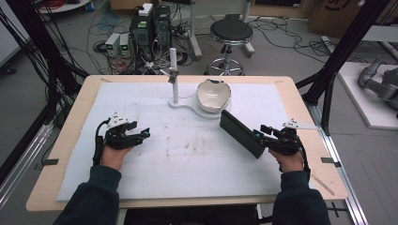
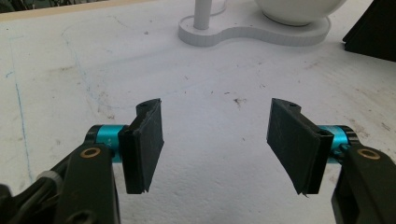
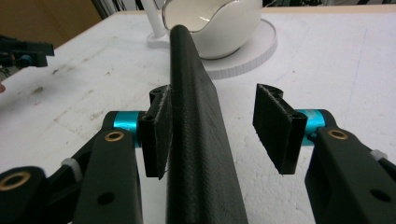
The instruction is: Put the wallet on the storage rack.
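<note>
We have the right gripper (image 3: 212, 126) open around the black case (image 3: 196, 116) near the table's (image 1: 141, 197) right edge, the left gripper (image 2: 217, 140) open and empty, so next we likely close on it.

no text, label, brand, number or sign can be read anywhere; the cardboard box (image 1: 334, 14) far beyond the right tool (image 1: 271, 135) carries a dark printed mark, too small and cropped to make out.
</note>
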`<state>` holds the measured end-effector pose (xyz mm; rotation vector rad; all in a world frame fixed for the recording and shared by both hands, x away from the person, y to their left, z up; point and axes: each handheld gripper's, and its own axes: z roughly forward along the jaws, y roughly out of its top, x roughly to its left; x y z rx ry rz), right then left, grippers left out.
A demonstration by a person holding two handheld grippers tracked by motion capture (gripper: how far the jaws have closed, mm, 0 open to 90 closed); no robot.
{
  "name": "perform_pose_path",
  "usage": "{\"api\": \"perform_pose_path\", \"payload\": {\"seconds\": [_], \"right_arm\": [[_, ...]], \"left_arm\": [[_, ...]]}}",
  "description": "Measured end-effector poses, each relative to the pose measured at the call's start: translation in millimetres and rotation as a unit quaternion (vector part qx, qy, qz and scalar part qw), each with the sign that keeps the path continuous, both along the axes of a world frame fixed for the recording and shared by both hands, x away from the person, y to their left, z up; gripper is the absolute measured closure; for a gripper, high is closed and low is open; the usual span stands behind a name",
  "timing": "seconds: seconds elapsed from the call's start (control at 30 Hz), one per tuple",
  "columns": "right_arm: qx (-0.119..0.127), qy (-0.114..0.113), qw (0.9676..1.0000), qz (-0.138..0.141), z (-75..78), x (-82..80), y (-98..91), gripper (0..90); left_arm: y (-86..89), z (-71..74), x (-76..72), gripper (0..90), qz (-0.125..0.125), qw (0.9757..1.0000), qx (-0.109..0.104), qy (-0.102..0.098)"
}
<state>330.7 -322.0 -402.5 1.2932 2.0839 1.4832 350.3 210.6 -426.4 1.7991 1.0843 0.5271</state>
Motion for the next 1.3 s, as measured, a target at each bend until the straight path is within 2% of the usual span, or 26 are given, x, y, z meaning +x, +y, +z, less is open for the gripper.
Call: {"api": "perform_pose_path", "payload": {"seconds": [0.13,0.33,0.37,0.4,0.53,0.63,0.7,0.77,0.9,1.0,1.07,1.13,1.23,1.3], "right_arm": [[-0.004,-0.002,1.0000,0.000,0.0,0.2,-0.5,52.3],[-0.005,0.001,0.9999,0.012,0.0,0.4,-1.0,68.2],[-0.003,0.001,0.9999,0.016,-0.1,0.6,-0.9,74.8],[-0.007,-0.001,0.9997,0.023,-0.2,0.3,-0.5,77.2],[-0.048,-0.026,0.9982,0.025,1.7,-1.9,4.0,79.2],[-0.086,-0.048,0.9952,-0.003,2.0,-2.4,5.6,79.2],[-0.081,-0.040,0.9959,-0.004,2.8,-0.7,4.5,79.1],[-0.063,-0.031,0.9975,0.009,2.2,-1.1,4.2,76.8],[-0.059,-0.033,0.9976,0.010,0.5,-0.8,3.5,75.4],[-0.030,-0.016,0.9992,0.019,-1.7,0.4,1.6,75.2],[-0.015,-0.004,0.9996,0.025,-1.7,0.2,1.7,80.1],[-0.026,-0.009,0.9989,0.037,1.9,-1.1,5.0,83.1],[-0.042,-0.030,0.9979,0.039,6.7,-3.7,10.5,84.2],[-0.028,-0.031,0.9983,0.039,9.2,-3.7,10.7,84.2]], "left_arm": [[-0.1,0.2,-0.3,36.2,0.000,1.0000,0.000,0.000],[-0.9,-0.1,-0.2,36.4,0.000,1.0000,0.000,0.000],[-0.9,-0.2,-0.2,36.4,0.000,1.0000,0.000,0.000],[-0.9,-0.3,-0.1,36.4,0.000,1.0000,0.000,0.001],[-1.3,-0.5,0.1,36.5,-0.002,1.0000,0.002,0.001],[-2.7,-0.6,-0.2,36.6,-0.003,1.0000,0.003,0.001],[-3.1,-0.5,-0.3,36.6,-0.005,1.0000,0.004,0.001],[-2.7,-0.7,-0.1,36.6,-0.003,1.0000,0.004,0.002],[-3.0,-0.9,-0.1,36.6,-0.004,1.0000,0.004,0.004],[-3.8,-1.3,0.3,36.6,-0.006,1.0000,0.004,0.003],[-4.0,-1.5,0.4,36.7,-0.006,1.0000,0.004,0.003],[-4.0,-1.3,0.4,36.8,-0.006,1.0000,0.003,0.002],[-2.7,-1.0,0.4,36.8,-0.005,1.0000,0.002,0.003],[-2.4,-1.0,0.3,36.8,-0.005,1.0000,0.000,0.003]]}}
